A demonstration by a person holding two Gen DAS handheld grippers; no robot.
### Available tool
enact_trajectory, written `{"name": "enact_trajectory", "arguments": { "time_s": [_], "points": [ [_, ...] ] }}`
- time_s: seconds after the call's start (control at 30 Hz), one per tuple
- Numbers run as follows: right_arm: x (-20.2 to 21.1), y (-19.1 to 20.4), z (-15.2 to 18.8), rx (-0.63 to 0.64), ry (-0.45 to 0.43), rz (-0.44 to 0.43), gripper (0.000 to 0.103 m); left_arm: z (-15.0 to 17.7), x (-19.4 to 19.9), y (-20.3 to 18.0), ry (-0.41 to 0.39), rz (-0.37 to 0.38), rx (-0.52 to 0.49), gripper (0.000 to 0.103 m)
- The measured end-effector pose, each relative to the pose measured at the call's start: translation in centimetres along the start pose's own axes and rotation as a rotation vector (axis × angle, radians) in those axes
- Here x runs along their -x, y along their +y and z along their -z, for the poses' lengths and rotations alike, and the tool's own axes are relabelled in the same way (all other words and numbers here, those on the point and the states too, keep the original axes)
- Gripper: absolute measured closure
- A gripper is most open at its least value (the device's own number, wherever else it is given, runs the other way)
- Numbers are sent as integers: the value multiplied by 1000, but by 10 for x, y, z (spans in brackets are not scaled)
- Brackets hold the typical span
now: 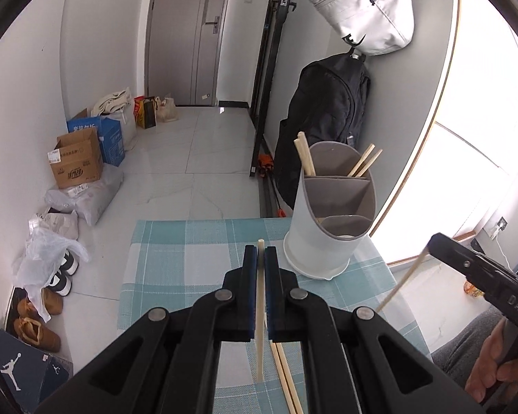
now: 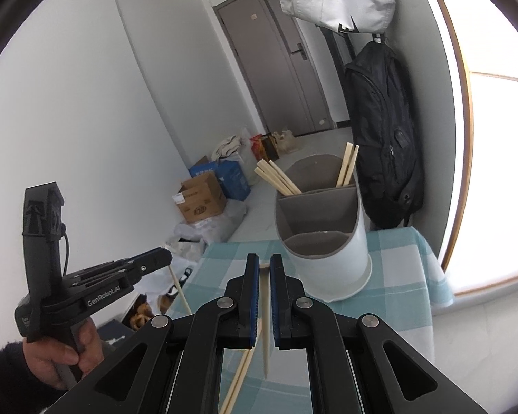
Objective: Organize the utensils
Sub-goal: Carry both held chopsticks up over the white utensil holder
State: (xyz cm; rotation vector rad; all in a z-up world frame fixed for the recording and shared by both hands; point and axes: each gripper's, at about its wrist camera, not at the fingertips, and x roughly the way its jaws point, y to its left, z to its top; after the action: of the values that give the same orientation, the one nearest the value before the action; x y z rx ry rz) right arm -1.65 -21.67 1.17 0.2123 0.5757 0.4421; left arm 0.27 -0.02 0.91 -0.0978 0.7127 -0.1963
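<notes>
Left gripper [image 1: 261, 252] clamped on one chopstick [image 1: 260, 310]; right gripper [image 2: 265, 265] clamped on another chopstick [image 2: 266, 327]. Both held above checked tablecloth [image 1: 190, 262], near white utensil holder [image 1: 328, 227]; more chopsticks [image 1: 305, 158] upright in far compartment.

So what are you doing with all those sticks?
A person is tidying chopsticks into a white holder on a checked blue tablecloth. Each hand holds a black gripper. The left gripper is shut on one chopstick, and the right gripper is shut on another chopstick. Several chopsticks already stand in the holder's back compartment. Two more still lie on the cloth.
</notes>
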Motion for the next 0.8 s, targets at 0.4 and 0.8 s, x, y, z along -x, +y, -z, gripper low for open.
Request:
{"name": "enact_trajectory", "arguments": {
  "time_s": [0.4, 0.8],
  "points": [
    [11, 13, -30, 34, -44, -6, 98, -24, 23, -16, -48, 16, -19, 103],
    [37, 7, -106, 38, -121, -2, 98, -96, 43, -46, -79, 103, -22, 103]
  ]
}}
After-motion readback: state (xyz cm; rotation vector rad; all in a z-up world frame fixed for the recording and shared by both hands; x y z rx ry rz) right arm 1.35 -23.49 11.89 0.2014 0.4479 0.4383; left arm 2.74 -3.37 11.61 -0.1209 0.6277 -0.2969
